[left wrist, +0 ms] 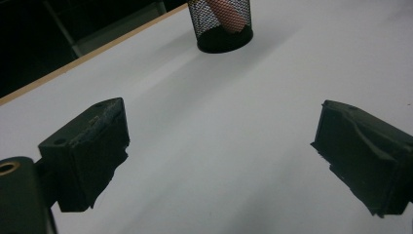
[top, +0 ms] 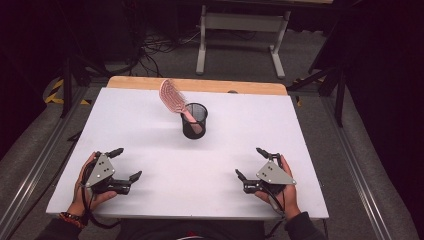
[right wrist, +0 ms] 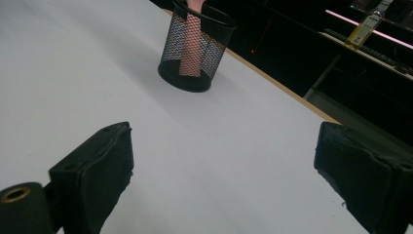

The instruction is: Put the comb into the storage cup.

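A pink hairbrush (top: 174, 98) stands handle-down in a black mesh cup (top: 194, 120), its bristled head leaning out toward ten o'clock over the rim. The cup sits upright on a white tabletop (top: 150, 130), slightly beyond the centre, with bare white surface all around it and nothing lying between it and either tool. Past the far wooden edge of the table, at twelve o'clock, stand the legs of a grey desk frame (top: 202, 45) on a carpeted floor with loose cables. The left gripper (top: 125, 164) rests at about seven o'clock from the cup, well apart from it, jaws spread wide and holding nothing. The right gripper (top: 251, 162) rests at about five o'clock, likewise spread and empty. Each hand seems to lie low on the table, though contact is hard to judge.
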